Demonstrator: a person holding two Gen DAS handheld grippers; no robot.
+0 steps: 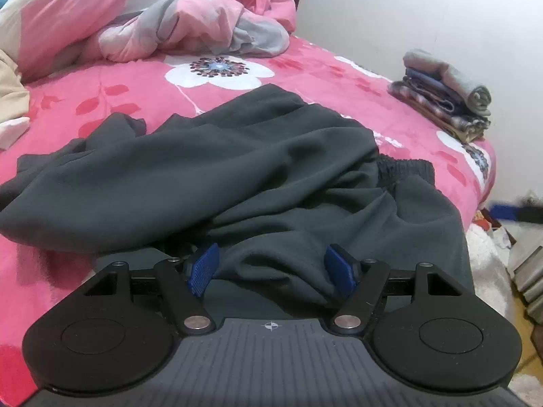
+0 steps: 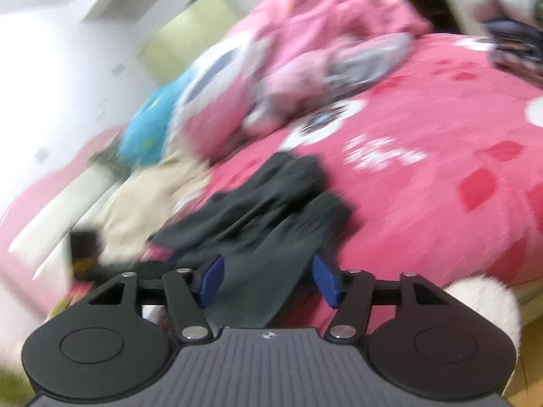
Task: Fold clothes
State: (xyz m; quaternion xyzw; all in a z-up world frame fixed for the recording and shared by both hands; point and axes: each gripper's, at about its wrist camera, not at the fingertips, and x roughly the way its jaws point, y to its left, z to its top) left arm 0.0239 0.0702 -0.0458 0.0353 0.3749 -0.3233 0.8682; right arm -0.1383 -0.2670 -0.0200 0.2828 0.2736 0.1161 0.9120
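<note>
Trousers lay crumpled on the pink bed, both grippers open over them

Dark grey trousers [image 1: 237, 169] were spread in a loose heap across the pink flowered bedspread [image 1: 142, 81], their gathered elastic waistband [image 1: 404, 166] turned toward the bed's edge. The left gripper [image 1: 271, 271] hovered at the near side of the cloth with its blue pads [image 1: 202, 268] set wide apart; a fold of the fabric bulged up between them, but neither pad was pressing on it, so the jaws stood open and held nothing.

The right gripper [image 2: 268, 278] was likewise spread open, one trouser leg [image 2: 271, 254] running between its blue pads [image 2: 324, 279] without being pinched. That view was smeared by motion, so whether the pads touched the cloth could not be told. The same trousers [image 2: 271, 196] showed there as a dark strip lying on the bedspread [image 2: 441, 169].

Behind the trousers a bunched pink and grey duvet [image 1: 169, 23] was piled toward the head of the bed. A stack of folded clothes [image 1: 444, 91] sat near the far corner by the white wall [image 1: 407, 10], well apart from the trousers. A beige garment [image 2: 142, 203] lay beside the trousers, and a blue cushion [image 2: 149, 129] sat beyond it.
</note>
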